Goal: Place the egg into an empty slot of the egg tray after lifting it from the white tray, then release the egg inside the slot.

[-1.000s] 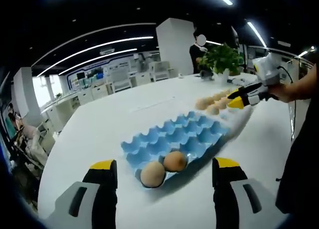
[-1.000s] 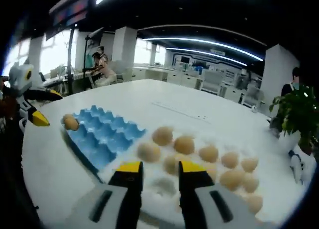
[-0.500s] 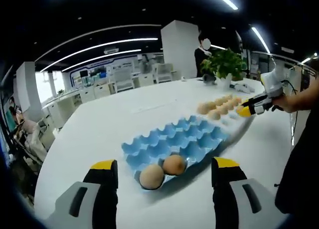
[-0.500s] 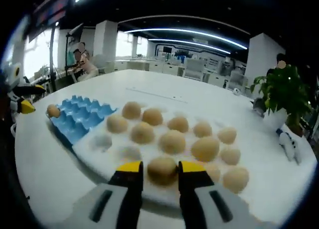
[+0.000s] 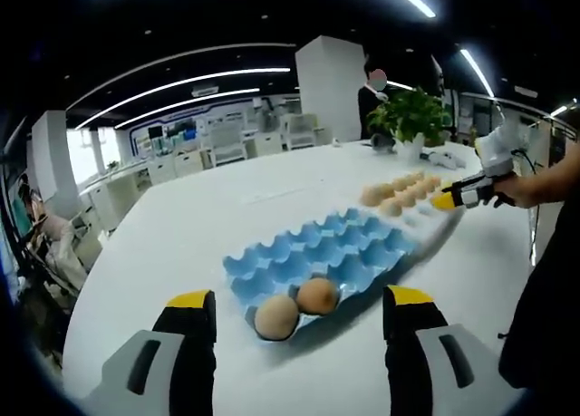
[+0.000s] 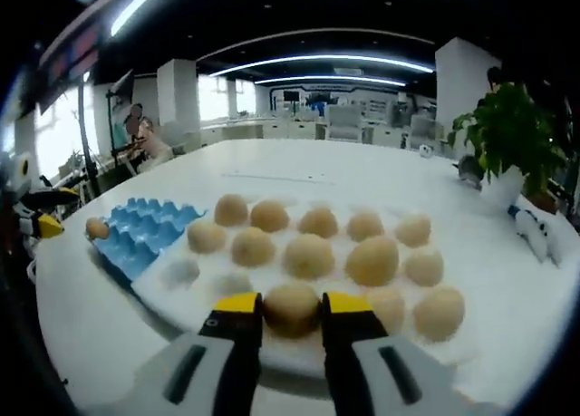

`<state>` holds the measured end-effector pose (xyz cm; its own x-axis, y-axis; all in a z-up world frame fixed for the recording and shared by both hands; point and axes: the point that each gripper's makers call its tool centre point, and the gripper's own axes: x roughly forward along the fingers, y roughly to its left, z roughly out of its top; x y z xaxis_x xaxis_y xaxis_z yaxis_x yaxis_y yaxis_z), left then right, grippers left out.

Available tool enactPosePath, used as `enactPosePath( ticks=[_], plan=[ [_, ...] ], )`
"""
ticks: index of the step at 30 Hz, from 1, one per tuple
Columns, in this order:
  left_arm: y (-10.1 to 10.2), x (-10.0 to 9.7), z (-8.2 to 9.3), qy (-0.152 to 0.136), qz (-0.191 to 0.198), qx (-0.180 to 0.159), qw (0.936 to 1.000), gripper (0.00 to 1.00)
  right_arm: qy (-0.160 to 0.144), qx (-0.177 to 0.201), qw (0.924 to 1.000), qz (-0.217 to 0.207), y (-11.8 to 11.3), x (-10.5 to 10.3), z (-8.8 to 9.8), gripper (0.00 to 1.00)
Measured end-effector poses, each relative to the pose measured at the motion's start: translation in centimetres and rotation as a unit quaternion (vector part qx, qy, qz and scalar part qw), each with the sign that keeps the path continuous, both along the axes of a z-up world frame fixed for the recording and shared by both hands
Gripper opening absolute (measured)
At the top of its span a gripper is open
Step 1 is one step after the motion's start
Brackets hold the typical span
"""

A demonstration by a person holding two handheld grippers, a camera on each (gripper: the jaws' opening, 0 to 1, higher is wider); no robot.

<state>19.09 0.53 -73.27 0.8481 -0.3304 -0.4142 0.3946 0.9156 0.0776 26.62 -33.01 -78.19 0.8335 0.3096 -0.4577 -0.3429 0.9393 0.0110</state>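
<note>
Two eggs already sit in your blue egg tray (image 5: 317, 257). Your right gripper (image 6: 291, 309) has its jaws around an egg (image 6: 290, 307) on the white tray (image 6: 181, 294)'s six-o'clock edge; contact unclear. Pinch gently, lift. Left gripper (image 5: 294, 312) hangs spread, empty.

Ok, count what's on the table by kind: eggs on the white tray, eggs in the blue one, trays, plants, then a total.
Eggs on the white tray: 13
Eggs in the blue egg tray: 2
Trays: 2
Potted plant: 1
Total: 18
</note>
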Motion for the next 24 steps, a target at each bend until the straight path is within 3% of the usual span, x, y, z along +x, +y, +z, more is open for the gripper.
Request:
enactPosePath(
  ticks=[6, 11, 24],
  plan=[
    [0.0, 0.2, 0.1, -0.002, -0.004, 0.004, 1.0, 0.76, -0.008, -0.008, 0.9999, 0.005, 0.0, 0.0, 0.6, 0.24],
    [0.0, 0.2, 0.0, -0.001, -0.005, 0.001, 1.0, 0.76, -0.022, -0.004, 0.9997, 0.009, 0.2, 0.3, 2.4, 0.24],
    [-0.3, 0.4, -0.2, 0.001, -0.011, 0.003, 0.9999, 0.75, -0.025, -0.01, 0.9989, 0.038, 2.0, 0.4, 3.4, 0.24]
  ],
)
